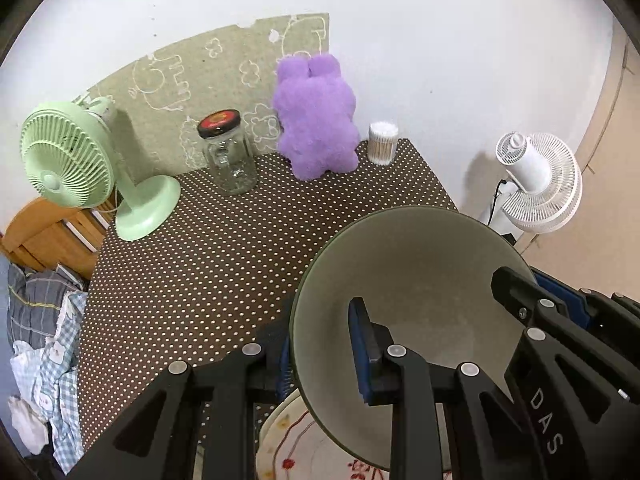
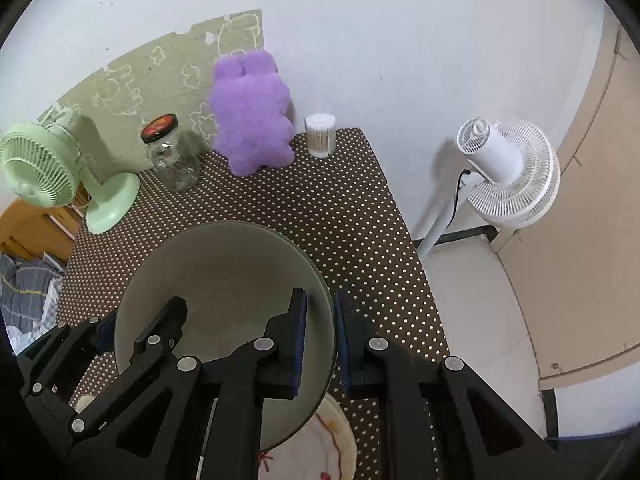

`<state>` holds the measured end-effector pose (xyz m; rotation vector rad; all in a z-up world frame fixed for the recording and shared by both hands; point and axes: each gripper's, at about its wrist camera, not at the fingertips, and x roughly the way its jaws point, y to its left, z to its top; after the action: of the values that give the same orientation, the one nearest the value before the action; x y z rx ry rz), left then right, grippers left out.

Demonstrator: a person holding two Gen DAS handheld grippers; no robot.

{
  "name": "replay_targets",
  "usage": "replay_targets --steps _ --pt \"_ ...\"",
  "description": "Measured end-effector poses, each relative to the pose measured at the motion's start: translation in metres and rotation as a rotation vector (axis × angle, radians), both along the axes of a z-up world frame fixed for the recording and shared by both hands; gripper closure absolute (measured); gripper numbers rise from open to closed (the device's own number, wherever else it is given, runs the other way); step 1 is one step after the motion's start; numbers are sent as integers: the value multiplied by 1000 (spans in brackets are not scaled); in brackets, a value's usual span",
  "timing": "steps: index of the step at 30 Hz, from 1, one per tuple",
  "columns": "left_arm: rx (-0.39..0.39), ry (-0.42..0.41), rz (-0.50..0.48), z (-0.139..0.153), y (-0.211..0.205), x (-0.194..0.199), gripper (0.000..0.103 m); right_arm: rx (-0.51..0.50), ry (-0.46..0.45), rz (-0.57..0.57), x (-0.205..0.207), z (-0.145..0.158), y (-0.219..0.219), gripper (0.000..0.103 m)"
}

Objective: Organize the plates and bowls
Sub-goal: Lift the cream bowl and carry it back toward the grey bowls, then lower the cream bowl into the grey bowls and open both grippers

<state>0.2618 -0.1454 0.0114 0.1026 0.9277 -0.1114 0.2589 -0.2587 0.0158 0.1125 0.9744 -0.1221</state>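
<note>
Now both tools grip one green bowl (image 1: 408, 280) by opposite rims, left tool (image 1: 320, 352) and right tool (image 2: 322, 340) clenched, above a floral plate (image 2: 320, 440).

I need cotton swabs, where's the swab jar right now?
The swab jar stands at the table's far right corner by the wall, just right of the purple plush.

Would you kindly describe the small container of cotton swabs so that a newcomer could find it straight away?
Start at the table under the brown polka-dot cloth and go to its far edge, against the white wall. There, just right of the fluffy purple plush toy, stands the small clear round tub of cotton swabs. It is the shortest thing in that row, packed with upright white-tipped sticks.
</note>
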Motion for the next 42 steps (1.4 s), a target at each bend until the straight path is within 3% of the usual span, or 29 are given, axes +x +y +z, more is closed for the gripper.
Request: replay_targets --steps 6,27,42 --pt "-9 -16 -6 10 26 -18 80 -9 -23 -7 -19 15 22 86" --pt "-18 -42 7 17 121 -68 80 -23 -46 11 -68 25 118 86" --pt "-10 -4 29 -3 178 -88 80 -12 -21 38 -86 10 179 86"
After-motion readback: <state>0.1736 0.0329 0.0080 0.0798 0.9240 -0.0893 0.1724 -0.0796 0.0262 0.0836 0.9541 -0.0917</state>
